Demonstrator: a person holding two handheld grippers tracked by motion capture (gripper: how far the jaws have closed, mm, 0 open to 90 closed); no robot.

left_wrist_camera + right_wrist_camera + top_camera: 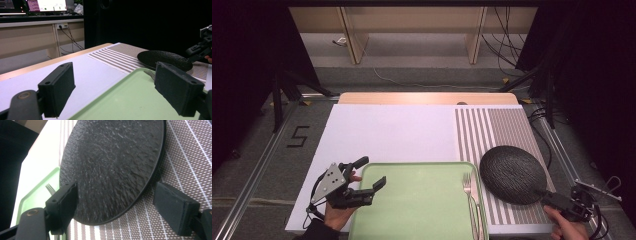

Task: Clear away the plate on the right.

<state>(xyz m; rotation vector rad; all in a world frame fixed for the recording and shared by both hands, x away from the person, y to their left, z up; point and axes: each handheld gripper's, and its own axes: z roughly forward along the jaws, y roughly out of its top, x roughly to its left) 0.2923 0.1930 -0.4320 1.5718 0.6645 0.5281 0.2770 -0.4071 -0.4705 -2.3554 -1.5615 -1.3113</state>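
While both tongs gape | left tongs (371,174) straddle tray (422,210) rim | right tongs (116,205) flank plate (112,167)

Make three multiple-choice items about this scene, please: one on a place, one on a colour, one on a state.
1. Where does the fork lie?
A. on the tray, near its right edge
B. on the plate
C. on the bare white board

2. What colour is the tray?
A. black
B. light green
C. red

3. How stand the jaws of the right gripper?
A. shut on the fork
B. shut on nothing
C. open, at the near rim of the plate

Right letters:
1. A: the high view shows the fork on the green surface beside the tray's right rim.
2. B: the tray is pale green in all three views.
3. C: the right gripper view shows a wide gap between the jaws, with the rim of the plate between them.
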